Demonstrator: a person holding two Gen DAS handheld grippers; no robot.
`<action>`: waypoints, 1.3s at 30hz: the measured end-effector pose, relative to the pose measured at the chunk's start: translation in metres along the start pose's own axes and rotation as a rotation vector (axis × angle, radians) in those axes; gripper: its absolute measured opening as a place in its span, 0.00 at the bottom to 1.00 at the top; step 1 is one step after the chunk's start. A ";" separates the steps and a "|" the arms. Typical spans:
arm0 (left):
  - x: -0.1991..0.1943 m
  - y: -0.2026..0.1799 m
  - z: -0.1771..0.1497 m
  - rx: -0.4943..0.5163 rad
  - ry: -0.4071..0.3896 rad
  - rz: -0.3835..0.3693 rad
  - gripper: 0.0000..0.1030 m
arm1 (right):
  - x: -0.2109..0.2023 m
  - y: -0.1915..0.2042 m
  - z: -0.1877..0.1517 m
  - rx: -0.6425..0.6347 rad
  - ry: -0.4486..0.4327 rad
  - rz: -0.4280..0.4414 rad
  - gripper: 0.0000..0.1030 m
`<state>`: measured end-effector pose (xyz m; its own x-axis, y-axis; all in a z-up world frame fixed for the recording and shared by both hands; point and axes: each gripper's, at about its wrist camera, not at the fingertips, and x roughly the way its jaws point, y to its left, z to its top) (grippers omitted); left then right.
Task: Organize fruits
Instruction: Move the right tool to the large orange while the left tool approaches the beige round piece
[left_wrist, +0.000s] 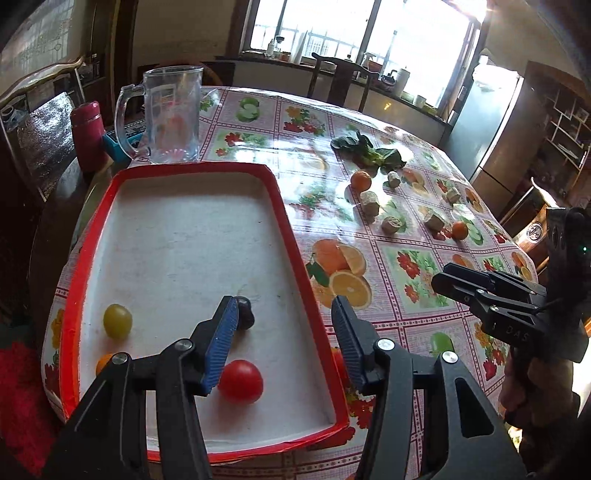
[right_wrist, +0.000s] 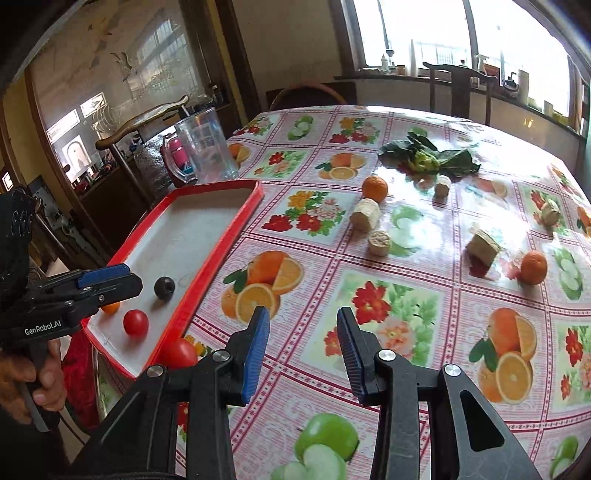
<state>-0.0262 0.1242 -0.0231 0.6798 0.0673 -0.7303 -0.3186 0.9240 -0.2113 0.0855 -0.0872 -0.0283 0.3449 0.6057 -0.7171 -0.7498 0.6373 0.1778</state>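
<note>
A red-rimmed white tray (left_wrist: 284, 221) (right_wrist: 218, 236) holds a green grape (left_wrist: 117, 321), a dark grape (left_wrist: 244, 313) (right_wrist: 164, 288), a red tomato (left_wrist: 241, 381) (right_wrist: 135, 322) and a small orange fruit (left_wrist: 104, 363) (right_wrist: 110, 307). My left gripper (left_wrist: 284, 332) hovers open and empty over the tray's near right part. Another red tomato (right_wrist: 178, 353) lies on the table just outside the tray's rim. Two oranges (right_wrist: 375, 188) (right_wrist: 533, 267) (left_wrist: 361, 181) (left_wrist: 460, 229) lie on the table farther out. My right gripper (right_wrist: 303, 343) is open and empty above the tablecloth.
A glass mug (left_wrist: 173, 114) (right_wrist: 205, 147) and a pink flask (left_wrist: 88, 134) stand behind the tray. Leafy greens (right_wrist: 428, 157) and several beige cut vegetable chunks (right_wrist: 365, 215) lie among the oranges. Chairs stand around the table.
</note>
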 end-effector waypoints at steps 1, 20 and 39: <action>0.001 -0.004 0.001 0.007 0.001 -0.008 0.50 | -0.002 -0.006 -0.002 0.007 0.000 -0.007 0.38; 0.049 -0.094 0.023 0.122 0.046 -0.110 0.50 | -0.024 -0.115 -0.019 0.155 -0.014 -0.159 0.38; 0.158 -0.137 0.066 0.083 0.108 -0.074 0.50 | 0.022 -0.209 0.017 0.239 -0.016 -0.297 0.46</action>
<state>0.1682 0.0335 -0.0667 0.6231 -0.0386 -0.7812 -0.2113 0.9533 -0.2156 0.2599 -0.1989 -0.0698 0.5375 0.3844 -0.7506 -0.4635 0.8782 0.1178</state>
